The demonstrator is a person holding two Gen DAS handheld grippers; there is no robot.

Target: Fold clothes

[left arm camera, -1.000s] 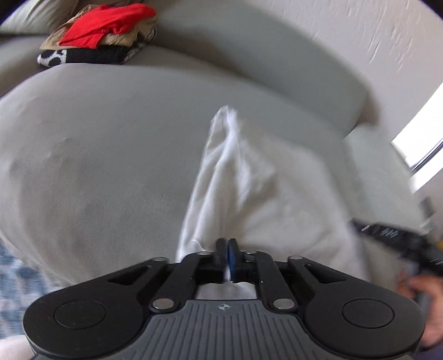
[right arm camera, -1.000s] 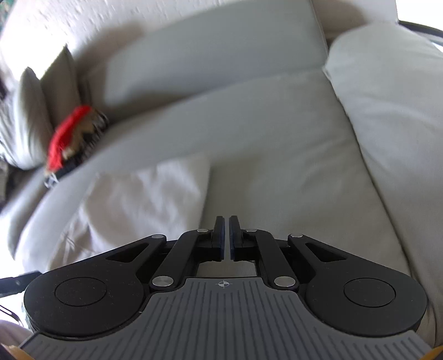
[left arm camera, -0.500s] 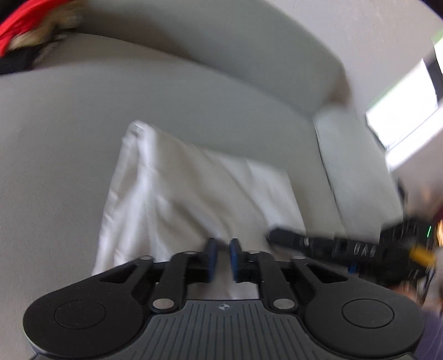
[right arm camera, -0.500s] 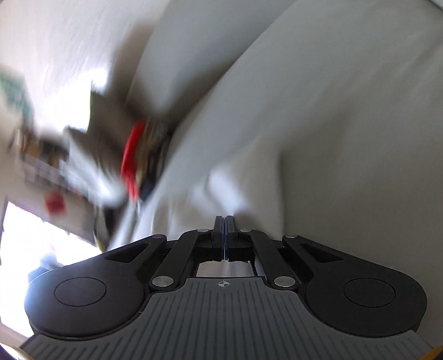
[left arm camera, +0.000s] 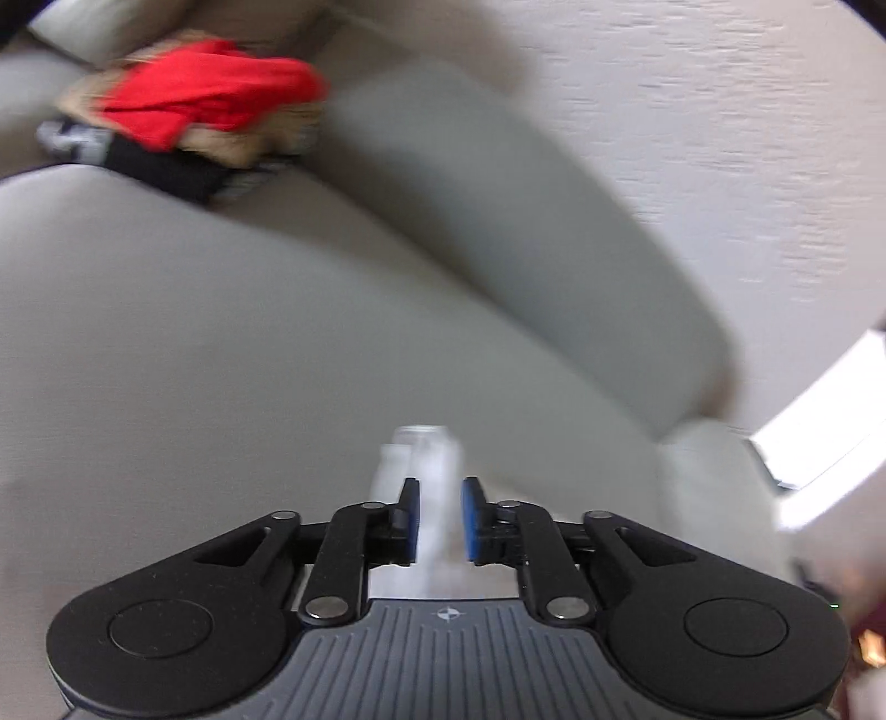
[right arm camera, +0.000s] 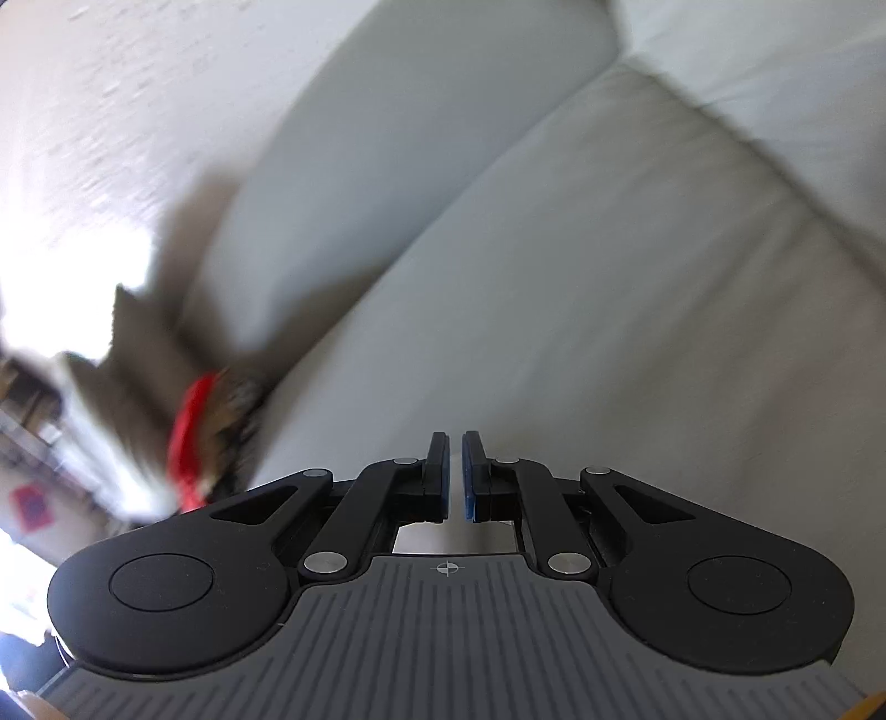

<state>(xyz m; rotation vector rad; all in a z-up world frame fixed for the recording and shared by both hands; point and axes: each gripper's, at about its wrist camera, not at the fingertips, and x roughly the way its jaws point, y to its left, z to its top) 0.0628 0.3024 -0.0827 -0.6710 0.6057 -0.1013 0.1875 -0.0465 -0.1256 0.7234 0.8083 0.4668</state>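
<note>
Left wrist view, blurred by motion: left gripper (left arm camera: 440, 512) low over the grey sofa seat cushion (left arm camera: 194, 360), blue pads (left arm camera: 412, 518) parted by a modest gap and opening. White cloth (left arm camera: 429, 471) standing up as a narrow bunched strip between the pads and poking out just past the tips; blurred, so contact with either pad cannot be told, though a sliver of gap seems to show on each side. Rest of the cloth hidden under the gripper body.

Taking the seat cushion as landmark: pile of clothes (left arm camera: 188, 111) at its far left end, red garment on top, tan fabric beneath, black-and-white patterned piece at the bottom, resting against a throw pillow (left arm camera: 83, 27). Grey back cushion (left arm camera: 526, 249) along the far edge of the seat. Textured pale wall (left arm camera: 720, 138) behind that. Armrest (left arm camera: 714, 471) at the seat's right end, bright window glare beyond it.

Right wrist view, also smeared: right gripper (right arm camera: 454, 476) above the same seat cushion (right arm camera: 609, 332), pads apart by a narrow slit and opening, nothing between them, only bare upholstery showing through the gap. Pile of clothes (right arm camera: 194, 443) off the seat's far left, red streak the only clear part. Back cushion (right arm camera: 415, 138) rising behind the seat, a second pale cushion (right arm camera: 775, 66) at the upper right corner.
</note>
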